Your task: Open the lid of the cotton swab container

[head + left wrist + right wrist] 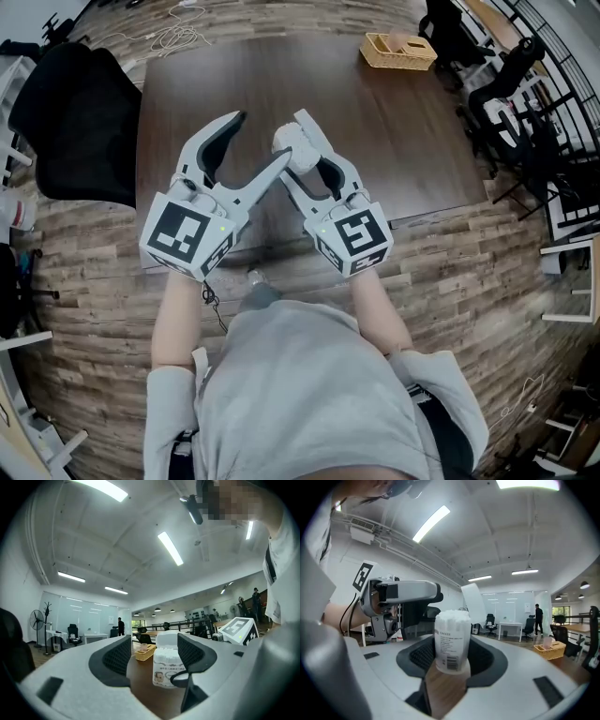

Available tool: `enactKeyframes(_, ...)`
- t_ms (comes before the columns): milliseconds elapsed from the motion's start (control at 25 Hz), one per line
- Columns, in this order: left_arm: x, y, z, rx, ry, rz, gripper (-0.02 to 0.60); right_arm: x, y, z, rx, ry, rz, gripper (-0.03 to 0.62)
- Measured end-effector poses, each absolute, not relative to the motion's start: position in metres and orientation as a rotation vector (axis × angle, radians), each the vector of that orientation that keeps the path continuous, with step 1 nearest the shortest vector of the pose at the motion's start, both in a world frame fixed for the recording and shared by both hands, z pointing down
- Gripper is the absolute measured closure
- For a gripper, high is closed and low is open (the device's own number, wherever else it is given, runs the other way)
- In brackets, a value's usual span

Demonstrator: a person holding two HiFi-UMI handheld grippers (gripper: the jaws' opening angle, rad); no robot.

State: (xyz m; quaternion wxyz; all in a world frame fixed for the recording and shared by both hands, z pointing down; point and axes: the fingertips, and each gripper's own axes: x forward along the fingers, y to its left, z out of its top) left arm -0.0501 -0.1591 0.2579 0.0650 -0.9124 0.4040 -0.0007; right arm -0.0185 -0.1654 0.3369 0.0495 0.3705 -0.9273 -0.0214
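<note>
Gripping the cotton swab container [451, 641] over the table [394, 141], the right gripper [452, 662] faced the left gripper [153, 651], whose jaws gaped wide.

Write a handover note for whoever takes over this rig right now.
The right claw is shut on the cotton swab container, holding it upright above the table. I cannot tell whether the container rests on the table.
The left claw is open and empty, with its tips beside the container's top.
Done: the lid appears flipped up, and the swab tips are exposed.
Left: check that the lid is fully open, then probably release the container.
</note>
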Motion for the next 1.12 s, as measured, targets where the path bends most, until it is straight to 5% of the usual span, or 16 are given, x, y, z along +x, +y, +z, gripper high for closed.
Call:
enactKeyframes(120,-0.059,-0.157,0.259,-2.737,1.281,0.020,0.281,-0.016,-0.163,0.332,1.131,-2.830,-0.069,0.405)
enactKeyframes(240,-0.071,-0.155,0.257,-2.705,1.367,0.052,0.392,-0.014,-0.161,0.324,1.134,-2.841,-0.068,0.405)
enactKeyframes(560,-0.106,-0.146,0.254,-2.590,1.574,0.115,0.531,-0.010,-0.150,0.312,1.131,-2.842,-0.092,0.405)
enactKeyframes(1120,-0.125,-0.121,0.267,-2.502,1.760,0.101,0.554,0.007,-0.142,0.298,1.187,-2.847,-0.115,0.405)
